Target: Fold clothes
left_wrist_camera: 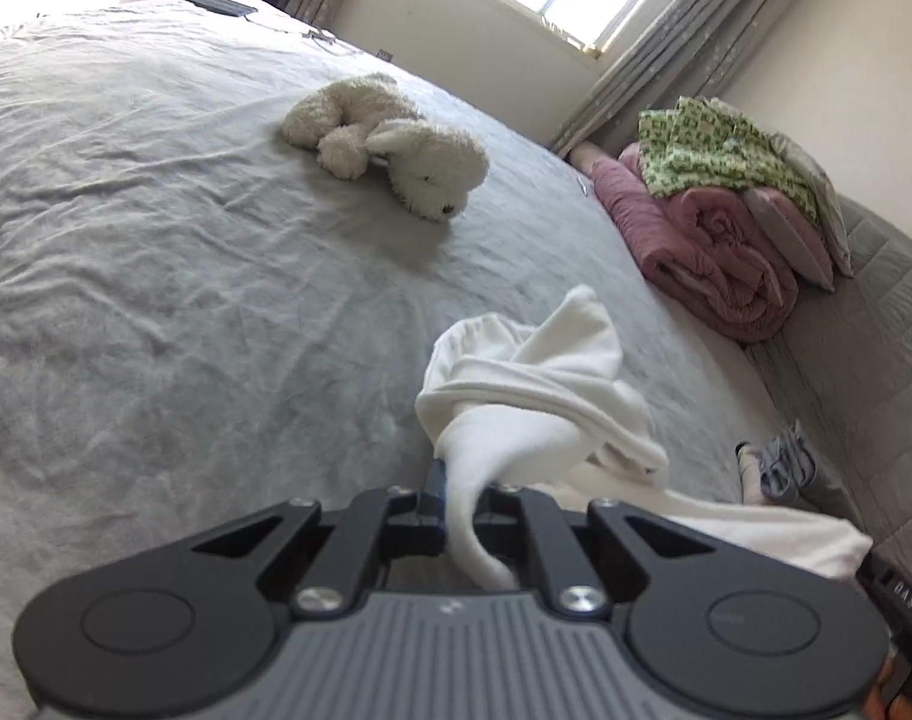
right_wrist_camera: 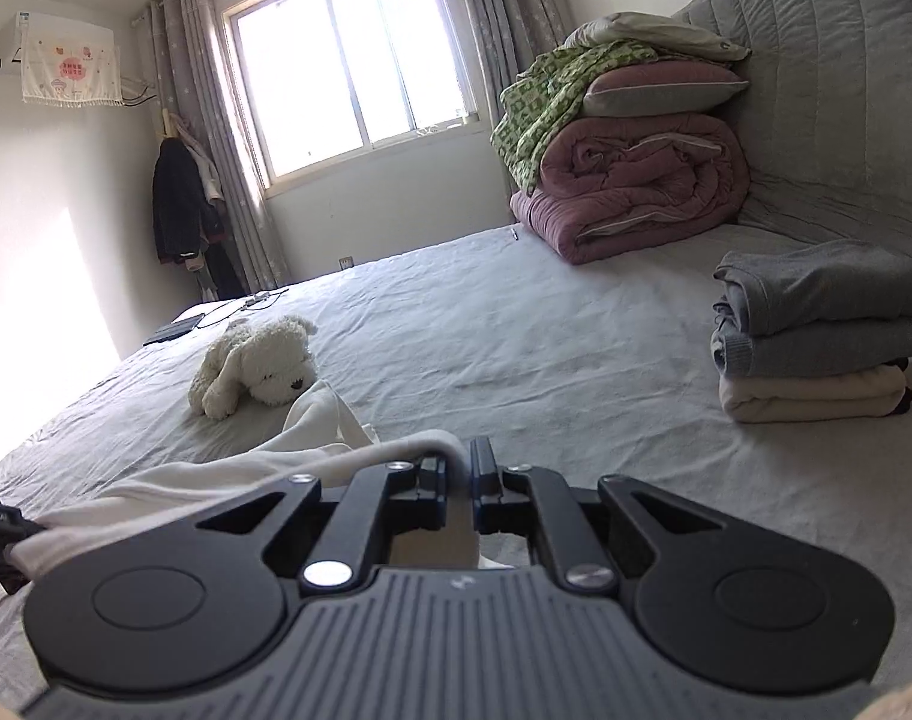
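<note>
Left gripper [left_wrist_camera: 456, 480]: grey ribbed housing across the bottom of the frame, small pale logo mark at its top centre. Two black round hubs with recessed discs sit lower left and lower right. Black linkage arms with triangular cutouts run up toward centre, pinned with silver screws: two large near the housing, four smaller higher up. Dark blue edge on the left finger. Black part at lower right edge carries white lettering, unreadable.

Right gripper [right_wrist_camera: 459, 462]: same build, grey ribbed body, black hubs, black links, silver screws. Blue trim on the finger mounts. Black part with white lettering at left edge, cropped.
</note>
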Motion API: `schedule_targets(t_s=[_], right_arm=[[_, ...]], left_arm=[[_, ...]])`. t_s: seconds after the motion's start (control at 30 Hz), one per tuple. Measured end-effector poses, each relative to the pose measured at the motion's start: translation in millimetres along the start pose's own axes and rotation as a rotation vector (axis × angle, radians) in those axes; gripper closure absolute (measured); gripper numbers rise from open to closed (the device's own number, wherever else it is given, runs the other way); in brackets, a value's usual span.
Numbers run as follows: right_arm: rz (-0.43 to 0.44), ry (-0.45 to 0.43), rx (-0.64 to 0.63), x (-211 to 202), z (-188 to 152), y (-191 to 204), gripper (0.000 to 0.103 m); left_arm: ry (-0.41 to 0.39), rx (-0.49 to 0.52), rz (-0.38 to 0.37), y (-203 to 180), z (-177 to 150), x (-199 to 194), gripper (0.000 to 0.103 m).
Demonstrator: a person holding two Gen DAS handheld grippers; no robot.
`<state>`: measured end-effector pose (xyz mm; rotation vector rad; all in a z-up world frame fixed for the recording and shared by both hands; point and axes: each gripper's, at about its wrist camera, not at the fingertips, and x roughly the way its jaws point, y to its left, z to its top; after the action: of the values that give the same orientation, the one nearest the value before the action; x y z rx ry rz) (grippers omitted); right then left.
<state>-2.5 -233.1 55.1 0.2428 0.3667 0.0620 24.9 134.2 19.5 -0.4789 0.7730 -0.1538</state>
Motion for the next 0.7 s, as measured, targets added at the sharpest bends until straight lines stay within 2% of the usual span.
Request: schedule_targets(t_s=[0.13,0.23,0.43,0.5,0.7], right_arm=[[-0.009,0.06,-0.027,8,-8,2,0.095],[-0.032,0.109,-0.051,18,-20,2,0.095],[-0.072,0.142,-0.037,26,-28,-3,0.091],[-0.08,0.146,-0.029,27,-30,-3,0.09],[-0.114,0.184,-0.076,41,-40,3,0.086]], left_arm=[[0.174,0.099,0.074,4,-28,28,0.093],[0.206,0.151,0.104,7,-43,39,0.085],[0.119,0.21,0.093,0,-33,30,0.057],[0.098,0.216,0.09,-4,-28,34,0.052],[0.036,0.235,0.08,-17,-14,45,0.052]])
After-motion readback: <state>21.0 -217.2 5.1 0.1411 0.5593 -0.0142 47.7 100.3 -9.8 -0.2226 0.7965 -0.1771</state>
